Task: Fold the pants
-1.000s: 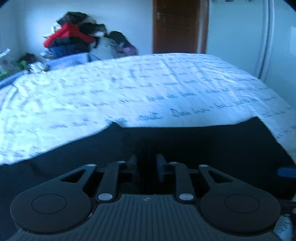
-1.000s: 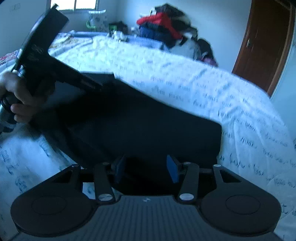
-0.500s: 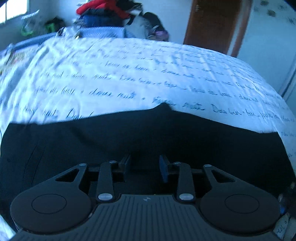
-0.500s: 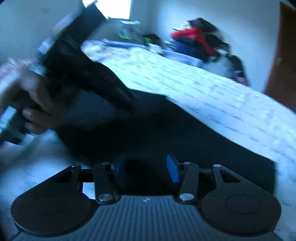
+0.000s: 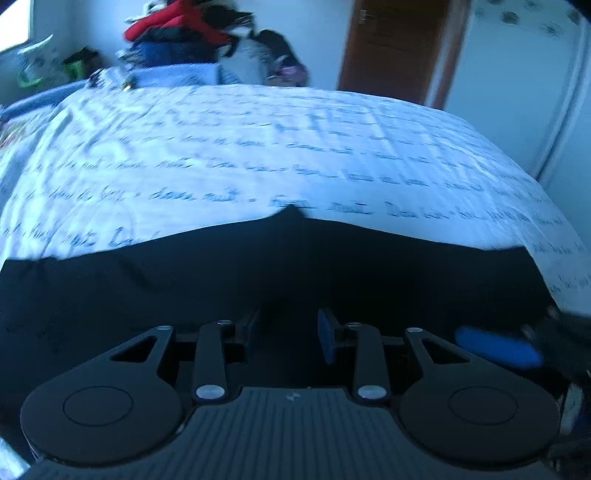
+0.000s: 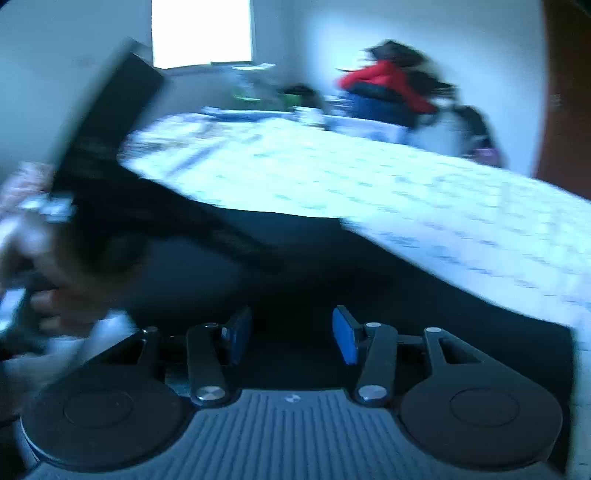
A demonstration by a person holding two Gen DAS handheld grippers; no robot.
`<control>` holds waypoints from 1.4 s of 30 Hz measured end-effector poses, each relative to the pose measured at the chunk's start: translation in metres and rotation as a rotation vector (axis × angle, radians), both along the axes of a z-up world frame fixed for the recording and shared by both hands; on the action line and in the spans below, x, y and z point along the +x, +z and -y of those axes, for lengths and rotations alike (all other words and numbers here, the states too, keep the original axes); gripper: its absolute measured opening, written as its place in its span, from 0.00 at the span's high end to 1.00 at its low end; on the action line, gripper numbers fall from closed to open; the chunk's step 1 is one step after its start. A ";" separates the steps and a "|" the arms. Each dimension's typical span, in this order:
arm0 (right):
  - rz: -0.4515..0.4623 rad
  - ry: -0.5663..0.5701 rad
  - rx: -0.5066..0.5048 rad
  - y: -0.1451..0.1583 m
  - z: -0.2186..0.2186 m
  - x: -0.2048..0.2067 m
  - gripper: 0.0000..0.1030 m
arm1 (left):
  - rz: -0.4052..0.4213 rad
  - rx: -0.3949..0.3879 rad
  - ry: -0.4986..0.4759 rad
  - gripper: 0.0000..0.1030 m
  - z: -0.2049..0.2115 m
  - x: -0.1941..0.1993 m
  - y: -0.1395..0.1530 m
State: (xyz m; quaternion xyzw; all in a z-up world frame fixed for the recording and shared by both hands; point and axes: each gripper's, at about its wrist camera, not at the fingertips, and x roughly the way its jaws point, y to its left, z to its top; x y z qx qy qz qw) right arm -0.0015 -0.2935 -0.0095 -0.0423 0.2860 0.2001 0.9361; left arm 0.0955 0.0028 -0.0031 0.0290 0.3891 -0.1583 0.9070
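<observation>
- The black pants [image 5: 258, 280] lie flat on the bed as a smooth, matte, dark sheet of cloth; in the left wrist view their far edge runs across the frame with one small peak near the middle, and a square corner shows at the right.
- The bedsheet [image 5: 295, 155] under them is white, lightly creased, and printed with rows of dark handwriting-like script.
- Behind the bed sit a heap of clothes [image 5: 184, 33] with a red garment on top, and a brown wooden door [image 5: 399, 48] to its right.
- The left gripper [image 5: 288, 332] is black plastic with ribbed housing and blue pads; its jaws stand partly apart and have just been opening, with nothing pinched between them, only the pants' dark cloth below and ahead.
- At the right edge of that view a blue pad of the right gripper [image 5: 495, 347] shows, blurred, over the pants' corner.
- Compared with a second ago, the left view has swung: the clothes heap sits further toward the centre-left, and more of the pants' left side is in frame.
- In the right wrist view, heavily blurred, a hand [image 6: 55, 295] holds the left gripper's dark body at the left, nearer and larger than a second ago, and a bright window [image 6: 201, 31] has come into frame.
- The right gripper [image 6: 291, 334] has its blue pads parted at a middling width, unchanged, gripping nothing; the pants [image 6: 332, 288] spread just beyond and beneath the fingertips.
</observation>
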 end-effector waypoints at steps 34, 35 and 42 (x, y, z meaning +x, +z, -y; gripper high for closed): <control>-0.028 -0.278 -0.066 -0.041 0.026 0.001 0.07 | 0.182 0.148 0.157 0.02 -0.016 -0.046 -0.036; -0.032 -0.281 -0.067 -0.041 0.026 0.001 0.05 | 0.183 0.143 0.160 0.02 -0.016 -0.046 -0.037; 0.027 -0.314 -0.159 -0.031 0.015 -0.009 0.01 | 0.174 0.140 0.142 0.06 -0.027 -0.055 -0.026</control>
